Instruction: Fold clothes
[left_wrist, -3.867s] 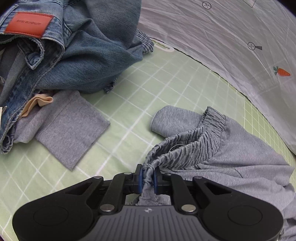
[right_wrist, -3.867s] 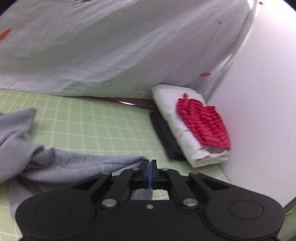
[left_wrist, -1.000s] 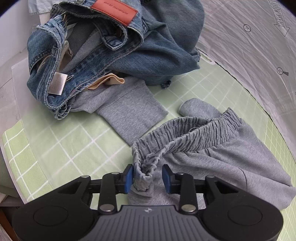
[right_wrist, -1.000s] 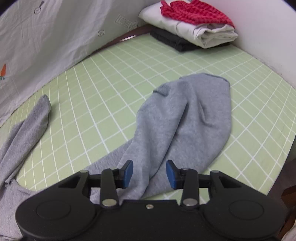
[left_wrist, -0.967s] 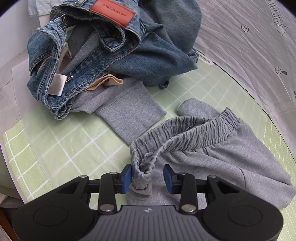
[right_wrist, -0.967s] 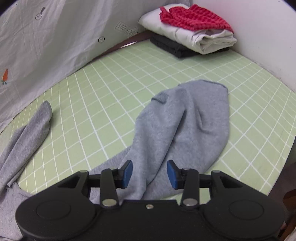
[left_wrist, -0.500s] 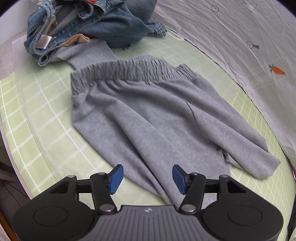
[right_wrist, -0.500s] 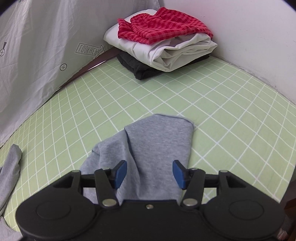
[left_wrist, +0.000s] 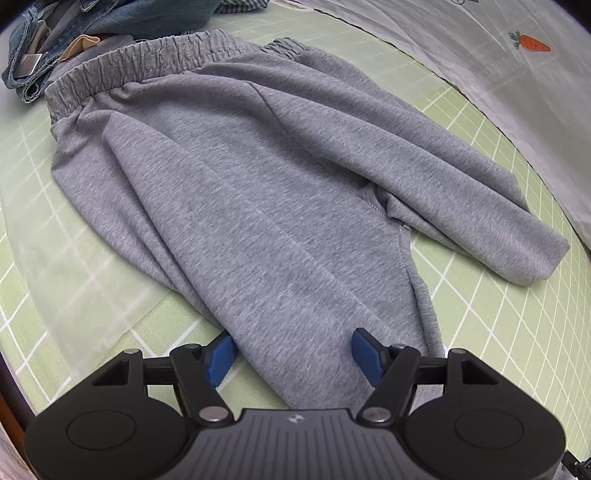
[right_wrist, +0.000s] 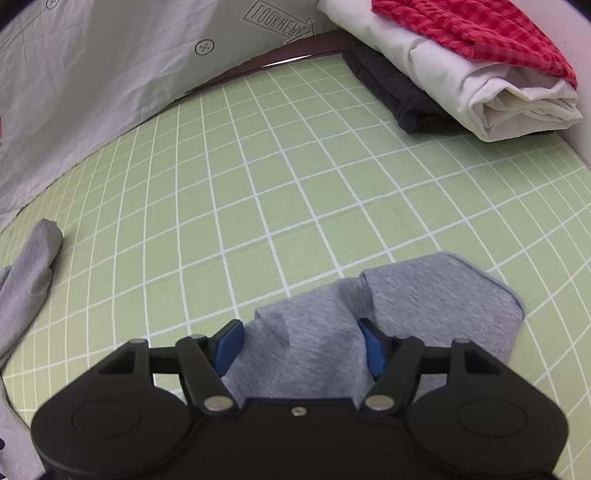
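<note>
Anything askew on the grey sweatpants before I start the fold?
Yes. The sweatpants lie wrinkled, with legs splayed apart rather than stacked, and the near leg's cuff is bunched and creased between the open right gripper. The left gripper is open too.

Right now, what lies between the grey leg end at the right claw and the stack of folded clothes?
In the right wrist view, only bare green grid mat lies between the grey leg end and the folded stack.

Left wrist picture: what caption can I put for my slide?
Open left tongs hover over gray sweatpants spread flat on the green checked mat.
</note>
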